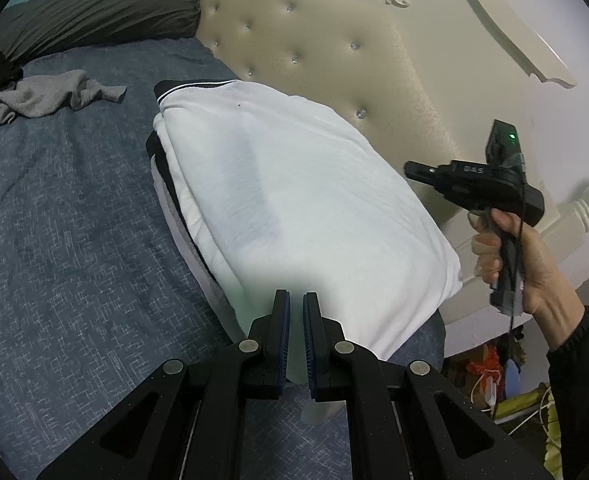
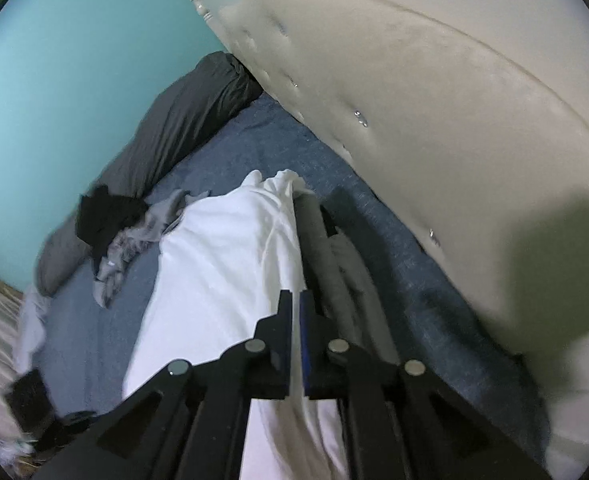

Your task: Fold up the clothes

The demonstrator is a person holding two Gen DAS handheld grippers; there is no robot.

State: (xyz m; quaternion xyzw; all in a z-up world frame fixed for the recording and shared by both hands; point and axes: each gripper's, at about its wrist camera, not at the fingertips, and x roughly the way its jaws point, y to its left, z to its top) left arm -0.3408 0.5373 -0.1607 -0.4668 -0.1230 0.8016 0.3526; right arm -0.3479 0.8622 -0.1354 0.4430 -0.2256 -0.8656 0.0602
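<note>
A folded white garment (image 1: 294, 168) tops a stack of dark and grey folded clothes (image 1: 166, 184) on the blue bed sheet (image 1: 74, 220). At the garment's near edge, my left gripper (image 1: 296, 300) is shut on a pinch of the white cloth, which shows pale and blurred between the fingers. A hand (image 1: 534, 264) holds my right gripper (image 1: 410, 169) in the air to the right of the stack, in front of the headboard, shut with nothing in it. In the right wrist view that gripper (image 2: 296, 296) hovers over the white garment (image 2: 222, 260), with grey folded layers (image 2: 346, 272) beside it.
A crumpled grey garment (image 1: 34, 96) and a black one (image 2: 102, 216) lie further along the bed. A dark pillow (image 1: 94, 12) rests against the teal wall. The cream tufted headboard (image 1: 314, 40) borders the stack closely. Cables and clutter (image 1: 490, 368) sit on the floor past the bed's edge.
</note>
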